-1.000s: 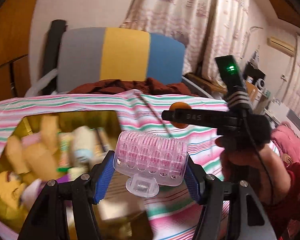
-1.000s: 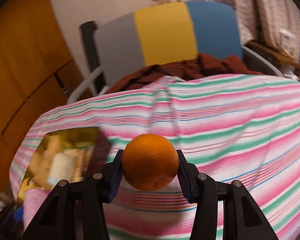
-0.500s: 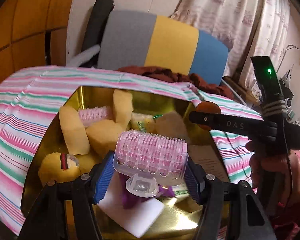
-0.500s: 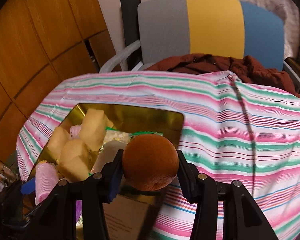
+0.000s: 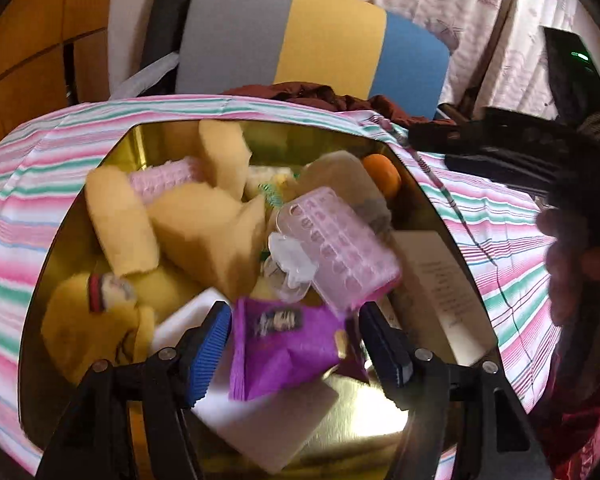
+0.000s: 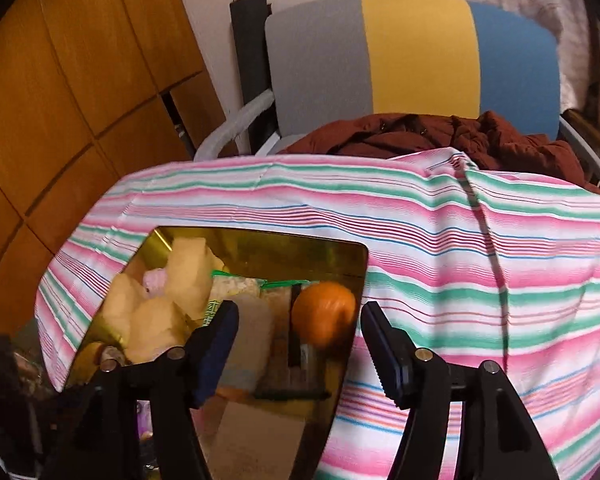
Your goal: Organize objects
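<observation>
In the left wrist view, my left gripper (image 5: 296, 320) hangs over an open gold tin (image 5: 260, 124). Its jaws are opening, and the blue pads no longer touch the pink hair roller in its clear case (image 5: 336, 248). The roller lies tilted just beyond the fingertips, on top of the tin's contents. In the right wrist view, my right gripper (image 6: 300, 344) is also opening, with nothing pressed between its fingers. The orange (image 6: 324, 316) is blurred and sits free inside the tin (image 6: 260, 236), near its right wall. The left view shows this orange (image 5: 382, 174) at the tin's far right corner.
The tin holds several yellow sponges (image 5: 204, 224), a purple packet (image 5: 280, 344), a white block (image 5: 268, 428), a yellow plush (image 5: 84, 320) and a paper sheet (image 5: 444, 280). It rests on a striped cloth (image 6: 460, 240). Behind it stands a grey, yellow and blue chair (image 6: 412, 52) with a maroon jacket (image 6: 440, 136). A hand (image 5: 568, 264) holds the right tool.
Both grippers moved from the striped cloth to above the tin. The left jaws let go of the roller, which tipped forward. The right jaws let go of the orange, which dropped into the tin.
</observation>
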`<state>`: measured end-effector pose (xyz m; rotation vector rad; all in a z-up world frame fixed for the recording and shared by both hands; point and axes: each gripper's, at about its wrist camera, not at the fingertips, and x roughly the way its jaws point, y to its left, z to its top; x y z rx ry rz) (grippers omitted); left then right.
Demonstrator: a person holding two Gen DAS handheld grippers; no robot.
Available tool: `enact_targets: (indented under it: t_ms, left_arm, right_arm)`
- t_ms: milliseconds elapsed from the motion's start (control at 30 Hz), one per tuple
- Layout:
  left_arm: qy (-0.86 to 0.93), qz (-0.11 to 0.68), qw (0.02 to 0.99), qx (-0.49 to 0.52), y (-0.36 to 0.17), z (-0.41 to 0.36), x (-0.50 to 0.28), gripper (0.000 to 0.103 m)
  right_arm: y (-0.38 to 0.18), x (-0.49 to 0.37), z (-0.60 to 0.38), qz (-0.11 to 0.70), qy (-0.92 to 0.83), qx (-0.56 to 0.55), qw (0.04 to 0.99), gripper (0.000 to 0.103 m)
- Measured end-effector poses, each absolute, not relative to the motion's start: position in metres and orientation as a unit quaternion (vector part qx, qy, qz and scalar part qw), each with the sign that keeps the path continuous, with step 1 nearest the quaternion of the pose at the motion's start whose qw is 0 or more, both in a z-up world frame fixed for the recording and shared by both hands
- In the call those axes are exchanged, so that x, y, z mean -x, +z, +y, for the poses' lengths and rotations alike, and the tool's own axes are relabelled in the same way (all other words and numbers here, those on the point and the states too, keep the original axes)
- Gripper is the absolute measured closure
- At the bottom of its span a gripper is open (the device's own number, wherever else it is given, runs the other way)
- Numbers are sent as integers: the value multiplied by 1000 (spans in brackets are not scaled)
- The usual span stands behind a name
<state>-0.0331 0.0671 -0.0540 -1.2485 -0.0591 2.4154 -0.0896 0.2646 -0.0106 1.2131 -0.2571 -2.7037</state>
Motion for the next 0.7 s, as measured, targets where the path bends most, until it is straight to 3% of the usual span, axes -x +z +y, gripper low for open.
enact_targets:
  t_ms: [200,433,567,700]
  left_arm:
    - [886,-42,190,420,-35,46,14,32]
    - [907,-41,156,389,-5,34,-2,32]
    - [916,-10,116,383,9,33,-7,32]
    - [916,-6,104,388,18,31,-7,32]
  right_arm:
    - [-5,60,269,-112,-906,-398,92,31]
    - [-2,34,256,-113,-903,-407,82,18]
    - [1,21,241,-89,-902,-417,70,3]
    - [3,13,229,-83,-896,-433,58,0]
